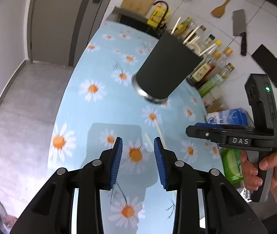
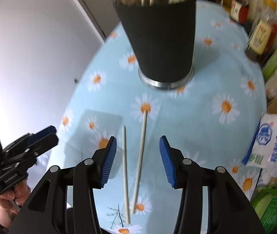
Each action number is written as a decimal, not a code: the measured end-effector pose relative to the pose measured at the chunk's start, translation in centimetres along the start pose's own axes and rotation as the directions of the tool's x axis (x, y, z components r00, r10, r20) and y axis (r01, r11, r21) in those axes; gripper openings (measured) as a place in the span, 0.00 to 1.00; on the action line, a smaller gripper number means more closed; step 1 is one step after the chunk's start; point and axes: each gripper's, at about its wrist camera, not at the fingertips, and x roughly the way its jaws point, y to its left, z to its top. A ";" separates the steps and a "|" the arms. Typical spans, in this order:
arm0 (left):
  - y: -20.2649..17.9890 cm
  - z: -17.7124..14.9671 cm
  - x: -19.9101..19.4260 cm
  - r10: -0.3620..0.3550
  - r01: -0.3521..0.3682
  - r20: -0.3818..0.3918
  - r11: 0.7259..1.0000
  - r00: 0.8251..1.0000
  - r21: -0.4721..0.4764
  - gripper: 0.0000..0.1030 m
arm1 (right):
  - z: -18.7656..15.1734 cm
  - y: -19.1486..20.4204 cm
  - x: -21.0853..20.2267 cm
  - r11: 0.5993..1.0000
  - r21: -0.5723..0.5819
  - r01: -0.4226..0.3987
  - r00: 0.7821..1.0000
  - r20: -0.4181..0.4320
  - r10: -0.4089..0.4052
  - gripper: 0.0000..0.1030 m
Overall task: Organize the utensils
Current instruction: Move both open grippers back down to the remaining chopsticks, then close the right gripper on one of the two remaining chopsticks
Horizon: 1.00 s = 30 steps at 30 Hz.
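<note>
— Right hand-held gripper [image 2: 138,160] hangs over the two chopsticks [image 2: 133,167], jaws partly open and holding nothing; both sticks lie between its pads [image 2: 108,162], on the surface [image 2: 206,128].

— Which way do they run?

— Lengthwise away from the gripper, toward the cup [image 2: 157,33], so the jaws straddle them across their width. I'd say it only needs to drop straight down and close.

— And the left one?

— Left hand-held gripper [image 1: 138,160] is part open too, empty, with the sticks just off to its right. The right is clearly nearer.

— What's in the cup?

— More chopsticks standing upright, plus something pale I can't make out. It stands beyond the loose pair, near the bottles [image 1: 208,66].
</note>
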 end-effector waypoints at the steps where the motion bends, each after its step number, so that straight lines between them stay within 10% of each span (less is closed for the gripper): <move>1: 0.2 -0.3 0.1 0.001 -0.001 -0.008 1.000 1.000 -0.009 0.31 | 0.0 0.0 0.8 1.000 0.002 0.001 0.999 -0.036 -0.001 0.45; 14: 0.6 -3.9 1.9 0.007 -0.013 -0.099 0.998 0.995 -0.054 0.31 | -0.1 -0.7 6.1 0.993 0.013 0.116 0.955 -0.275 -0.108 0.35; 30: 0.4 -5.0 3.0 0.000 -0.013 -0.153 0.997 0.988 -0.082 0.31 | 1.3 2.9 7.9 0.978 -0.052 0.202 0.921 -0.329 -0.208 0.07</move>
